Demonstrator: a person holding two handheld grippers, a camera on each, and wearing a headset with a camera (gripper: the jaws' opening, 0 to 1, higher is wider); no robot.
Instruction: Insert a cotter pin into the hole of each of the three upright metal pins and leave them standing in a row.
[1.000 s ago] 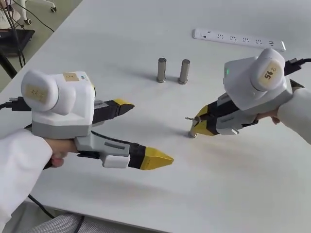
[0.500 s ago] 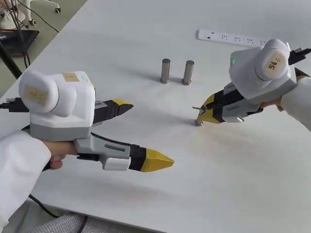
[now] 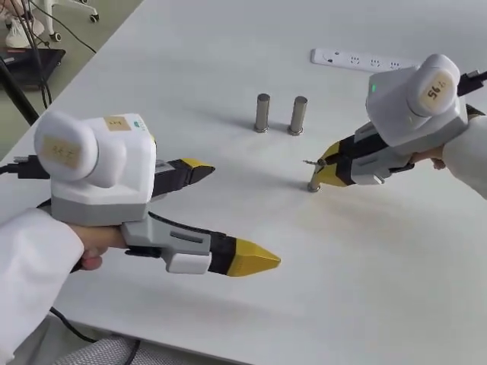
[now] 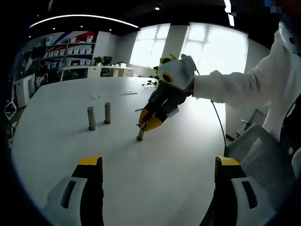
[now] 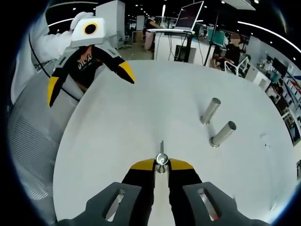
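Note:
Two bare metal pins (image 3: 262, 112) (image 3: 298, 115) stand upright side by side on the white table (image 3: 228, 46). My right gripper (image 3: 323, 172) is shut on a third pin (image 3: 313, 185), held upright to the right front of them, its base at or just above the tabletop. A thin cotter pin (image 3: 310, 162) pokes sideways out of its top. The right gripper view has this pin's head (image 5: 162, 159) between the yellow fingertips, the cotter pin (image 5: 162, 147) pointing ahead. My left gripper (image 3: 236, 217) hovers open at the near left, holding nothing.
A white power strip (image 3: 365, 61) lies at the table's far right. The left gripper view shows the two standing pins (image 4: 91, 118) (image 4: 107, 113) and the right gripper (image 4: 153, 117) over the held pin (image 4: 140, 134). Bare tabletop lies around the pins.
My right gripper has carried the pin with the cotter pin away from me, closer to the two standing pins. The left gripper has hardly moved.

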